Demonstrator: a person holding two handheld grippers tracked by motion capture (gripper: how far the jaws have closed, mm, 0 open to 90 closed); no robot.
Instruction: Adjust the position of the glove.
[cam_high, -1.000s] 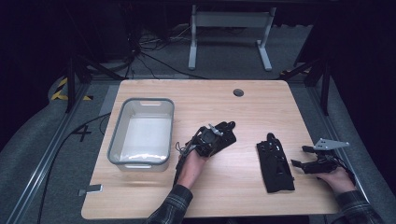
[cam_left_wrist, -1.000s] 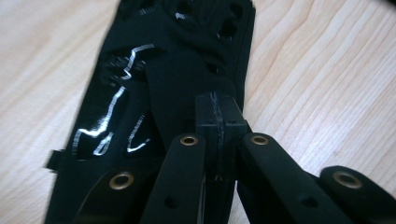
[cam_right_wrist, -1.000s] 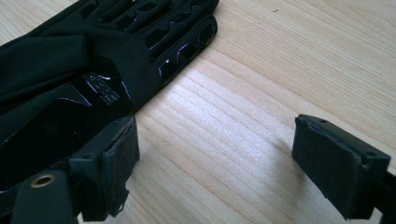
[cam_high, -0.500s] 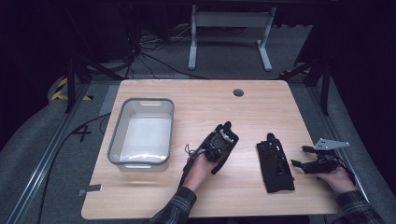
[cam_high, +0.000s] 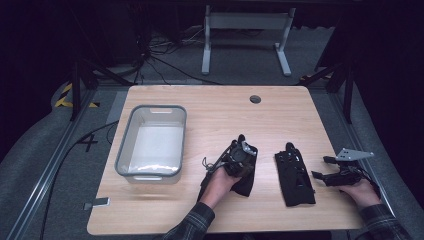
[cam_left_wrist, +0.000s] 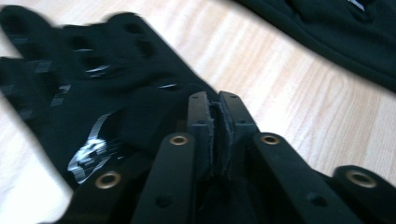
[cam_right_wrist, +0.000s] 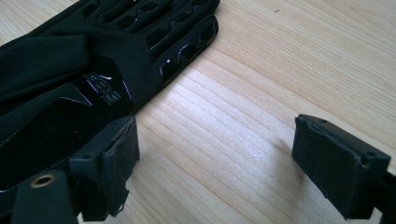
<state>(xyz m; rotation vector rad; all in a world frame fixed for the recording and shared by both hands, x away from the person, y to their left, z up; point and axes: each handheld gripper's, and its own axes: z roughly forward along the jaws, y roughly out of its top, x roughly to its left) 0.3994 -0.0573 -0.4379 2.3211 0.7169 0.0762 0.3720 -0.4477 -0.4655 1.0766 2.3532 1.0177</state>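
A black glove (cam_high: 246, 183) with glossy markings lies on the wooden table (cam_high: 210, 110) at centre front. My left gripper (cam_high: 241, 152) rests over it. In the left gripper view that glove (cam_left_wrist: 79, 93) spreads to the left and runs under the jaws, and the left gripper (cam_left_wrist: 215, 100) is shut with the glove's edge seemingly pinched. A second black glove (cam_high: 295, 175) lies flat to the right and also crosses the top corner (cam_left_wrist: 336, 32). My right gripper (cam_high: 321, 167) stands open just right of it. In its own view the right gripper (cam_right_wrist: 224, 163) has bare wood between its pads, with the second glove (cam_right_wrist: 93, 70) at the left.
A clear plastic bin (cam_high: 122, 150) with a grey rim sits at the left of the table. A round cable hole (cam_high: 255, 99) is near the far edge. A metal stand (cam_high: 245, 22) and cables lie on the floor beyond.
My left gripper has moved right and toward the front edge, and the glove under it has shifted along. The right gripper and the second glove have stayed put.
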